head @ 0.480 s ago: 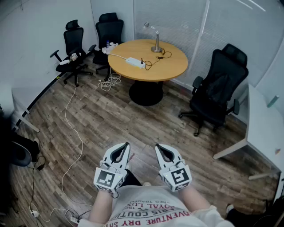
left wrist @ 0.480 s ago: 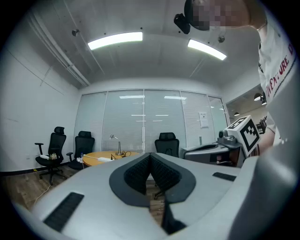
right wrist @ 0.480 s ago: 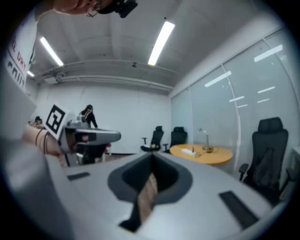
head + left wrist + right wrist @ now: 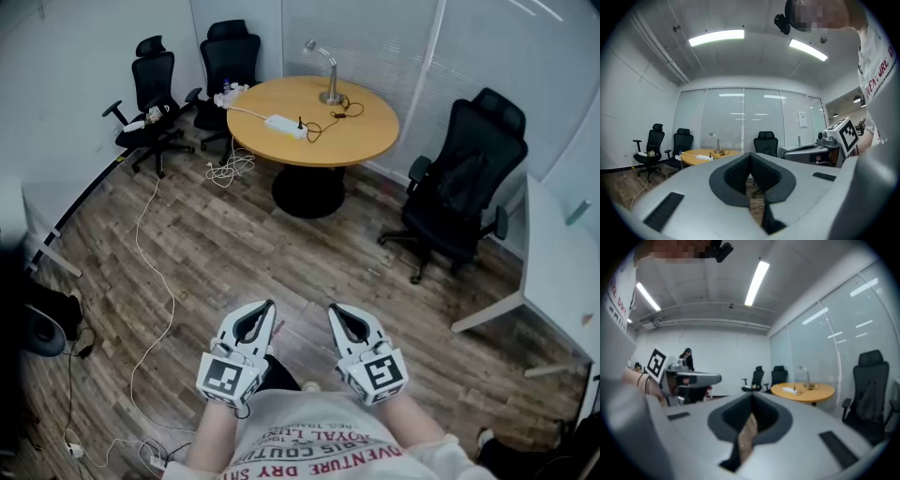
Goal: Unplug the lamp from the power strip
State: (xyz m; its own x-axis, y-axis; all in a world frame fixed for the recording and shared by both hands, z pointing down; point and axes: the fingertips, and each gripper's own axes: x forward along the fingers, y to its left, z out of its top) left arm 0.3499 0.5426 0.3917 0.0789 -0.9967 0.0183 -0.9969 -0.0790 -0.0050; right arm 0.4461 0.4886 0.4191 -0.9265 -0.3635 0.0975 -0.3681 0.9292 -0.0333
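Note:
A silver desk lamp [image 4: 327, 73] stands at the far side of a round wooden table [image 4: 356, 136] across the room. Its black cord [image 4: 323, 127] runs to a white power strip [image 4: 285, 127] lying on the tabletop. Both grippers are held close to the person's chest, far from the table. My left gripper [image 4: 265, 310] is shut with nothing in it, and my right gripper [image 4: 336, 313] is shut and empty too. The table with the lamp [image 4: 714, 140] shows small in the left gripper view and the lamp [image 4: 805, 376] in the right gripper view.
Black office chairs stand round the table: two at the far left [image 4: 155, 89], one at the right [image 4: 466, 187]. A white cable [image 4: 150, 272] trails from the table across the wood floor to the lower left. White desks [image 4: 558, 272] line the right side.
The view has shifted slightly; the table and chairs sit a touch higher and left. Both grippers stay as they were.

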